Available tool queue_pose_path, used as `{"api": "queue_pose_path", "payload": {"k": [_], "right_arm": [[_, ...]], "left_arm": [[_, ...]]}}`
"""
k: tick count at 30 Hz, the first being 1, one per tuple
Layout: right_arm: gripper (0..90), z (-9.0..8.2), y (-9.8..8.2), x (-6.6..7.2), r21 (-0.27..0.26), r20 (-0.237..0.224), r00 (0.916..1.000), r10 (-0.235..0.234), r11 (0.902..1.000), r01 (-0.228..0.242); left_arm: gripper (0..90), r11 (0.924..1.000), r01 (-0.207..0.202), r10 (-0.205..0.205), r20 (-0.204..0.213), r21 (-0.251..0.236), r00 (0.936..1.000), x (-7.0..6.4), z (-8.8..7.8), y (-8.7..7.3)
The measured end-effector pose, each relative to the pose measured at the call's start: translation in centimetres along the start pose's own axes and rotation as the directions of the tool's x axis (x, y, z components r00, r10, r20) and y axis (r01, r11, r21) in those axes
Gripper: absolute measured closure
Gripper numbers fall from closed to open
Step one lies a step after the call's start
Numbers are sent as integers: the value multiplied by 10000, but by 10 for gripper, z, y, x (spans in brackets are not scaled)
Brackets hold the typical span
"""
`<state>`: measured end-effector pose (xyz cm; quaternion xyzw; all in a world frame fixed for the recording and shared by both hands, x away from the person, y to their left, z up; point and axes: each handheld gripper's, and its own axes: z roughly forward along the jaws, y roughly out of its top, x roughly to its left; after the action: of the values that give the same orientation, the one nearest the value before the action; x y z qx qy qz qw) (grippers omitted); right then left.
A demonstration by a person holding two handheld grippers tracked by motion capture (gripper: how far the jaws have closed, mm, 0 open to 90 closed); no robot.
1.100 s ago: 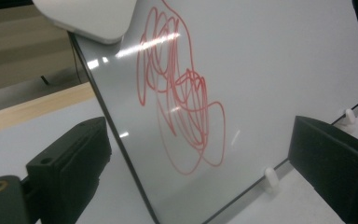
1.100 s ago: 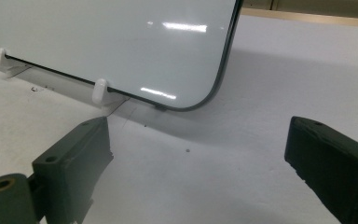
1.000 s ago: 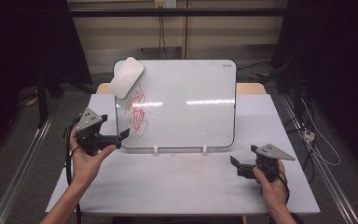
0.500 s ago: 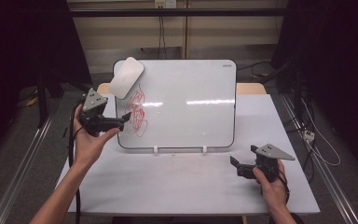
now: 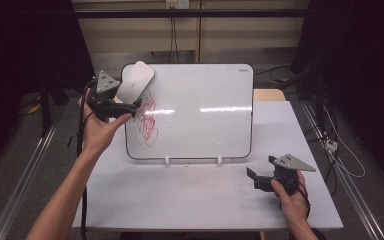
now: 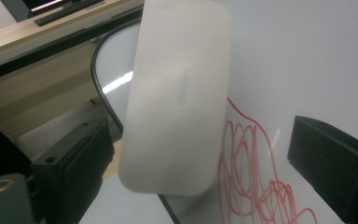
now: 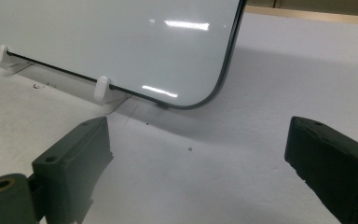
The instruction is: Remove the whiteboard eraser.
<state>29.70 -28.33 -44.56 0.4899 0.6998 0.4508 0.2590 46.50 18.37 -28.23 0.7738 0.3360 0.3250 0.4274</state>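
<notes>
The whiteboard (image 5: 200,110) leans up on the table (image 5: 180,200), held by two little white pegs (image 5: 166,160) so we can reach its face. The red scribble (image 5: 147,125) sits on its left side. The eraser (image 5: 135,81) sticks at the top left corner, just above the scribble. Our left gripper (image 5: 130,107) is right by it, jaws spread wide on both sides, ready to grab. Our right gripper (image 5: 252,177) rests low on the table, jaws spread, holding nothing.

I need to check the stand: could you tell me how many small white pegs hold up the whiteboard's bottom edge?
2. One peg sits left of centre under the whiteboard, the other peg right of centre. Both stand on the table; none seem hidden.
</notes>
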Motion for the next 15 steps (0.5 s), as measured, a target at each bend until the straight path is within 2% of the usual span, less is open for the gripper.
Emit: {"api": "queue_pose_path", "payload": {"k": [6, 15], "right_arm": [[71, 0, 0, 0, 9, -32, 10000, -17, 10000, 18], [71, 0, 0, 0, 23, -62, 10000, 2, 10000, -2]], "left_arm": [[86, 9995, -302, 304, -241, 103, 9992, 3, 14, 13], [133, 9973, -692, 702, -464, 232, 9965, 1, 26, 24]]}}
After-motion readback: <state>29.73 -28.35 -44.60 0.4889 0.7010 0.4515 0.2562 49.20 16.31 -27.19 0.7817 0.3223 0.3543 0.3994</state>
